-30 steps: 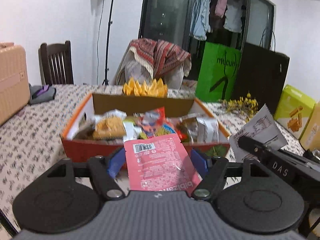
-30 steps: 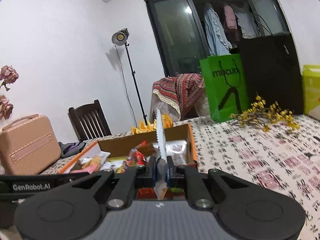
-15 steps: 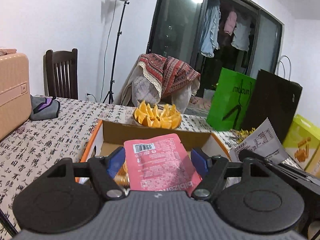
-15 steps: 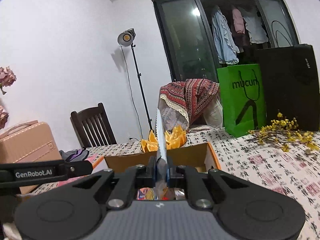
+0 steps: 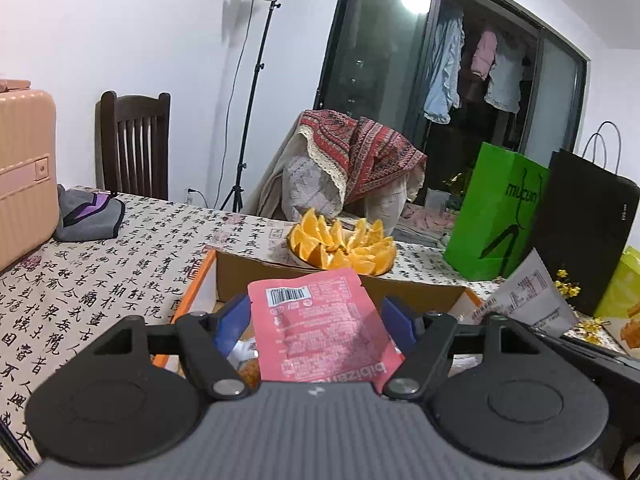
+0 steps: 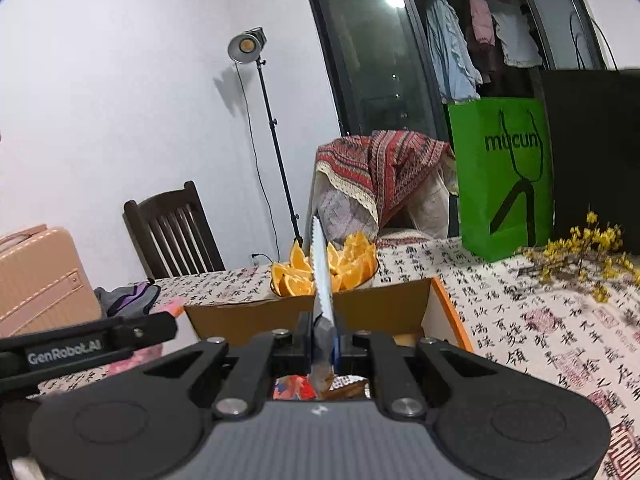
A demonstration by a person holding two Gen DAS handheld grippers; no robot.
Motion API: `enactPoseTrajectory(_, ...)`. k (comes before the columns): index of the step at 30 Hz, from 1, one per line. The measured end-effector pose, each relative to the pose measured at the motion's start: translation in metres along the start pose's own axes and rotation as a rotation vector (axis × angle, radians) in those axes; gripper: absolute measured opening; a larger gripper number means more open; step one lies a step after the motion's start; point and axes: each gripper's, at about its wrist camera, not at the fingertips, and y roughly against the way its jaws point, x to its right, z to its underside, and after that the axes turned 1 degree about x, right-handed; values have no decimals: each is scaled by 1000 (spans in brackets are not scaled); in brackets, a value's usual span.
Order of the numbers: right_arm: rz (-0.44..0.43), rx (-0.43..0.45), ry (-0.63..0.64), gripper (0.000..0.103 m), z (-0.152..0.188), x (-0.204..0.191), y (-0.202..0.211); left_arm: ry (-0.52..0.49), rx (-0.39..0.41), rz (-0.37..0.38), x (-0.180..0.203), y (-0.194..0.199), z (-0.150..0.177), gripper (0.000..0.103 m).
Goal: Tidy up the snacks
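My left gripper [image 5: 316, 320] holds a pink snack packet [image 5: 320, 328] with a barcode flat between its blue pads, over the near side of an open cardboard box [image 5: 280, 272] with orange edges. My right gripper [image 6: 322, 340] is shut on a silver-white snack packet [image 6: 320, 280], seen edge-on with a serrated edge; the same packet [image 5: 528, 300] shows at the right in the left wrist view. Both are raised above the box [image 6: 380, 304]. A few snacks [image 6: 300, 388] show inside it below the right gripper.
A bowl of orange wedges [image 5: 344, 244] stands just behind the box. A green paper bag [image 5: 496, 212], a black bag [image 5: 584, 232], yellow flowers [image 6: 580, 252] and a yellow-green carton [image 5: 624, 300] are at the right. A pink suitcase [image 5: 24, 176] and a grey pouch [image 5: 88, 212] are at the left.
Both grippers have risen and tilted up with their packets. The box contents have dropped out of the left wrist view and the orange bowl now shows fully.
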Motion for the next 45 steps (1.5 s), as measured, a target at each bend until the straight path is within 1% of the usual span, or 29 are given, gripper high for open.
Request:
enactPoseTrajectory(2,-2,-12,-8,9,4,3,-4,-6,1,0,-1,-4,2,74)
enactPoseTrajectory(6,-24,-58,-25,13,8,7,-14,-15,13,15,-1,-4,5,75)
enactPoseTrajectory(7,-23,-57,-24,13,8,8,-14,-18,21,17,-1,-3,5,78)
enactPoseTrajectory(8,-18,-55,-23,16,8,9,-13,-19,28,19,-1,-1,5,82)
enactPoseTrajectory(9,-15,-55,-24,28,8,10,-13,-15,39,16,-1,1,5,92)
enactPoseTrajectory(10,-19,-53,-28,37,8,11,-12,-10,55,12,-2,4,6,103)
enactPoseTrajectory(11,-19,-47,-32,60,8,12,-10,-6,74,8,-2,7,6,103)
enactPoseTrajectory(12,-15,-41,-33,79,8,13,-9,-3,89,4,-3,10,5,103)
enactPoseTrajectory(14,-14,-24,-37,94,7,15,-5,6,98,10,-4,14,3,103)
enactPoseTrajectory(17,-11,-13,-36,103,4,15,-2,25,118,0,-6,20,-1,103)
enactPoseTrajectory(20,29,-12,-33,103,0,12,5,28,158,-1,-3,32,-5,103)
enactPoseTrajectory(23,35,6,-23,103,-6,9,19,20,184,7,0,49,-9,103)
enactPoseTrajectory(25,39,16,-13,103,-8,7,32,9,186,17,2,62,-10,103)
enactPoseTrajectory(29,47,23,27,103,-5,4,63,-20,204,24,0,96,-2,103)
enactPoseTrajectory(33,47,25,77,103,9,2,96,-34,180,44,-10,124,10,103)
enactPoseTrajectory(38,43,7,141,103,33,-1,133,-77,167,35,-20,155,31,103)
enactPoseTrajectory(45,11,-47,134,103,69,-2,168,-137,101,45,-26,183,69,103)
